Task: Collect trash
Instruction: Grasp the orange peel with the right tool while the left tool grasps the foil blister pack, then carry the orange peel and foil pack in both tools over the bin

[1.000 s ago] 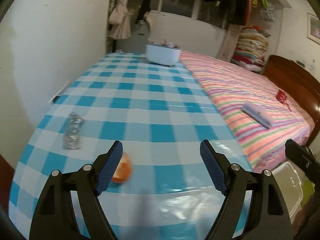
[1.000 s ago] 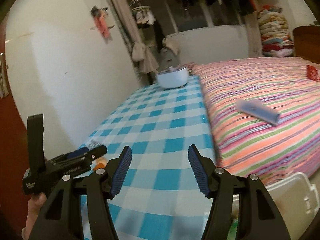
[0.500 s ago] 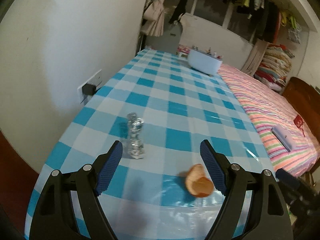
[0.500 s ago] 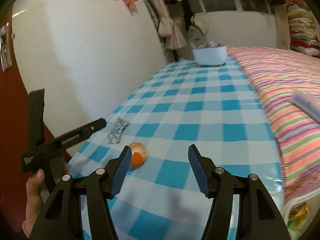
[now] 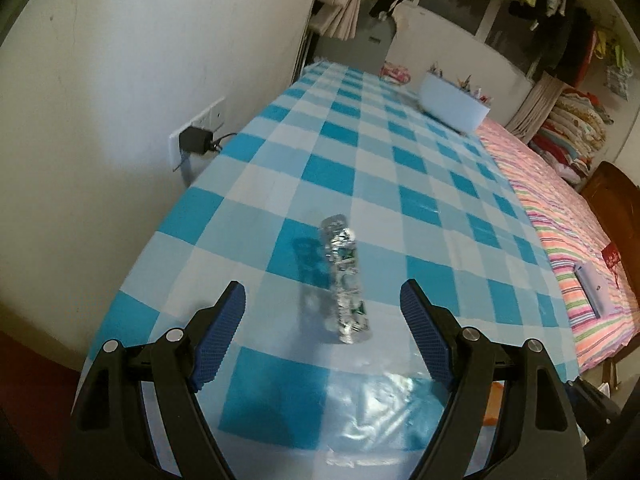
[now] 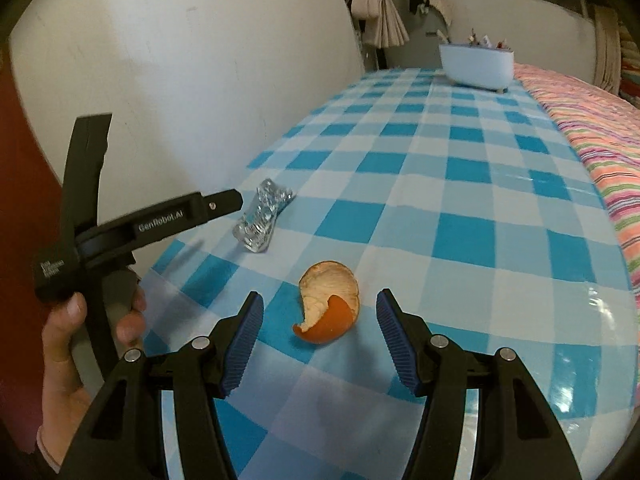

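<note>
With the orange peel (image 6: 329,306) as landmark, the right gripper (image 6: 319,336) hangs spread on either side of it, apparently to pinch it, while the left gripper (image 5: 322,332), jaws wide, lines up on the foil blister pack (image 5: 345,278) lying just beyond, toward the wall, on the checked tablecloth (image 6: 460,184).

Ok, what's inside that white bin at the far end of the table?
The white bin stands at the far end of the checked tablecloth. Small colourful bits poke above its rim, too small and blurred to identify. Its wall hides everything lower down, so I cannot tell how full it is.
</note>
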Motion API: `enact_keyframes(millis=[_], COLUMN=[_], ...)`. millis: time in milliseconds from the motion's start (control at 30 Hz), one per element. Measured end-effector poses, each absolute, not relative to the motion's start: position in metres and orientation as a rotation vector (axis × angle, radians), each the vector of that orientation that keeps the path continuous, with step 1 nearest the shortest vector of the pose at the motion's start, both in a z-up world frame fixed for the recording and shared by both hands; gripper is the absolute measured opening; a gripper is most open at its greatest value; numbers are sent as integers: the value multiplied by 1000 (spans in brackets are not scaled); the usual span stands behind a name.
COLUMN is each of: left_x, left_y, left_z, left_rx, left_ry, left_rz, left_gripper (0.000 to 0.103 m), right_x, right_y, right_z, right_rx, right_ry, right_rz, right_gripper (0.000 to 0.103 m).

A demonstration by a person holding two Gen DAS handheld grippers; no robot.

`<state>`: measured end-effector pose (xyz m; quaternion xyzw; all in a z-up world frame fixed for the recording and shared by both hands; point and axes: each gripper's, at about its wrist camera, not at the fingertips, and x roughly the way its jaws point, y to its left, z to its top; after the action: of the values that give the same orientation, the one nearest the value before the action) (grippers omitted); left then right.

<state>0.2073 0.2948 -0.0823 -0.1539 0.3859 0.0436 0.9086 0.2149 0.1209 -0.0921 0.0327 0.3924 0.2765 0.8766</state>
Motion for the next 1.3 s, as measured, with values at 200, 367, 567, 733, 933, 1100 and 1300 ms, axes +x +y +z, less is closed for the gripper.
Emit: enact_keyframes(millis=[200, 367, 567, 733, 933, 1100, 1300], left_x=[224, 235, 249, 257, 262, 251, 240], left_y=[308, 302, 280, 270, 267, 278, 277], left_z=[-92, -93, -97, -101, -102, -100, -87], left_rx=[-350, -360, -347, -339, -313, -345, -335], left_ry=[841, 871, 909, 921, 921, 907, 875], left_rz=[93, 77, 41, 53, 49, 29, 26], left_gripper=[79, 79, 79, 63, 23, 23, 23], right_x=[232, 239, 243, 242, 241, 239, 235], right_y=[137, 151, 156, 157, 154, 151, 142], right_z=[-106, -115, -122, -122, -120, -117, -111], right_rx=[61, 8, -36, -55, -50, -35, -14], right_ry=[875, 912, 934, 909, 892, 888, 865], right_rz=[571, 561, 556, 567, 582, 590, 595], right_gripper=[57, 57, 55, 37, 29, 27, 27])
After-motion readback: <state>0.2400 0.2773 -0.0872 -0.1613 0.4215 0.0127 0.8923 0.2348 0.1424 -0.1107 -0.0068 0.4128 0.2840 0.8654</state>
